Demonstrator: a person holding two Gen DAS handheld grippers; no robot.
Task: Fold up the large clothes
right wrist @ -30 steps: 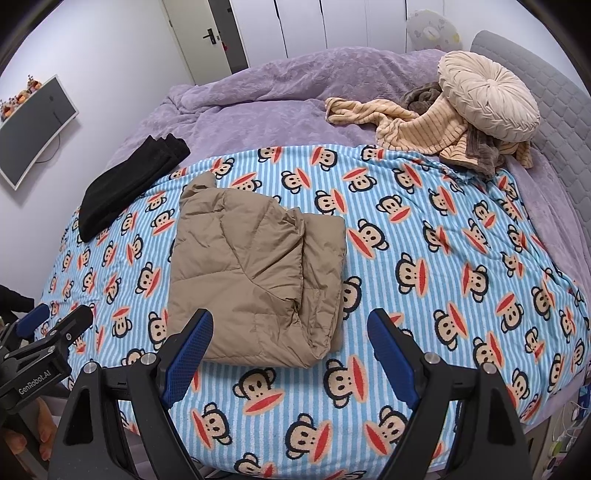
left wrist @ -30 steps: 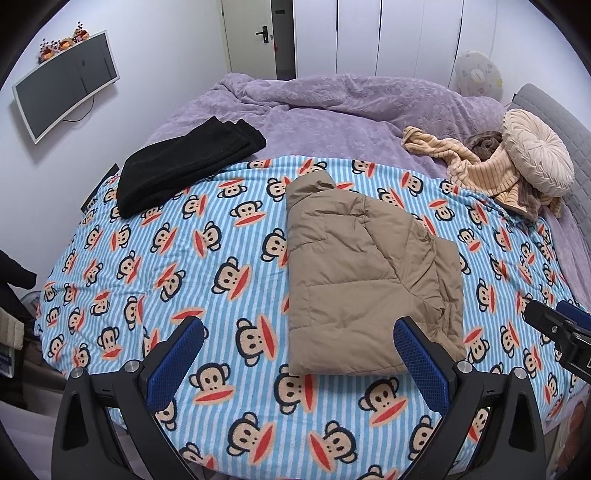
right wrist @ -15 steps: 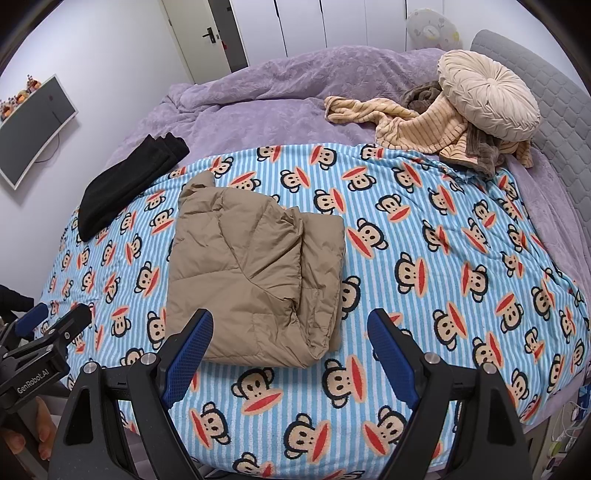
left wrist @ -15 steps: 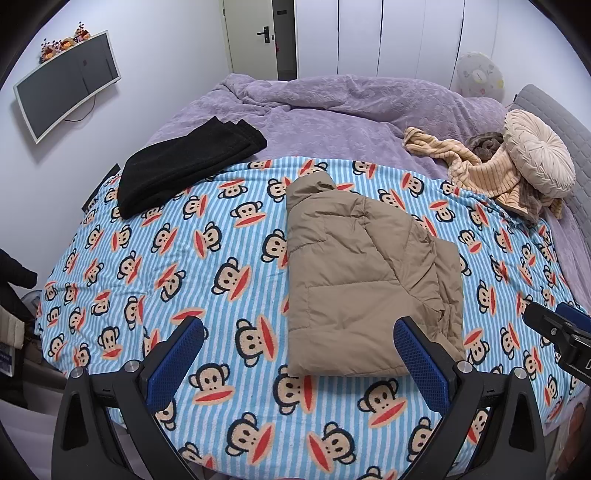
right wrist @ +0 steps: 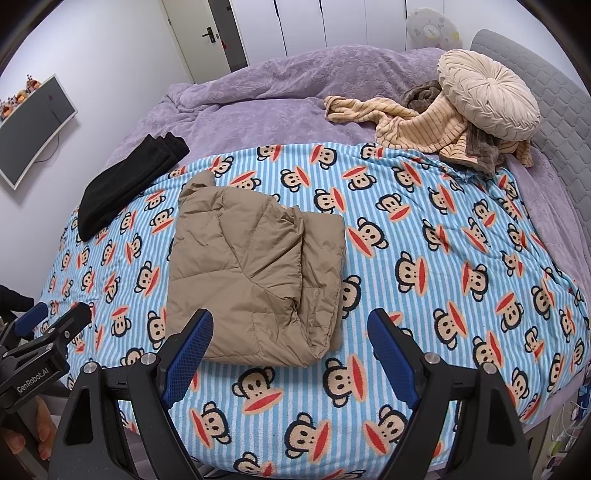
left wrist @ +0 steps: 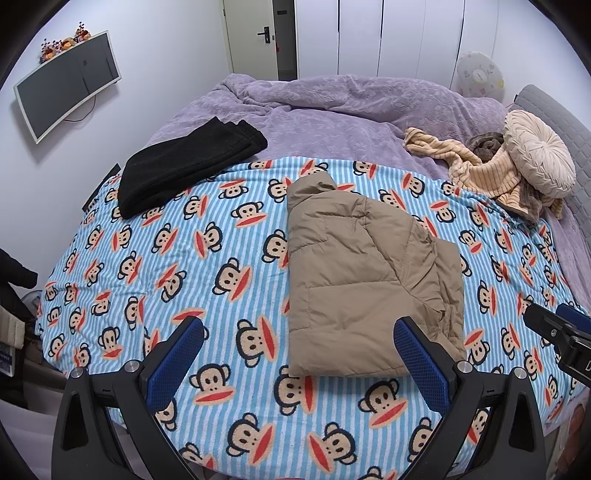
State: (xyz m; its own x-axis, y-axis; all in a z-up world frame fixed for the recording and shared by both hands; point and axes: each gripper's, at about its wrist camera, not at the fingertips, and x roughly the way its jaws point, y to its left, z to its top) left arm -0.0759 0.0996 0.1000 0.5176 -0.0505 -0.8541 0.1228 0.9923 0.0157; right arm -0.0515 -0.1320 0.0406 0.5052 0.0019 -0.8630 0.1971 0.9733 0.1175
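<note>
Left wrist view: left hand-held gripper (left wrist: pixel 299 354) spread wide, empty; folded tan jacket (left wrist: pixel 365 280) lies mid-blanket (left wrist: pixel 184 258), long axis running away from camera, collar at far end. Right wrist view: right hand-held gripper (right wrist: pixel 291 345) wide, empty; jacket (right wrist: pixel 255 277) left of centre, collar far.

A home bedroom: a bed (left wrist: pixel 424 122) with purple duvet, round cushion (left wrist: pixel 539 151), wall-mounted screen (left wrist: pixel 66 85), a door (left wrist: pixel 258 33) and what look like wardrobe doors (left wrist: pixel 388 33) behind

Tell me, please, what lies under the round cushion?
The cushion rests on a striped beige cloth and a brown one. How far they run beneath it is hidden.
</note>
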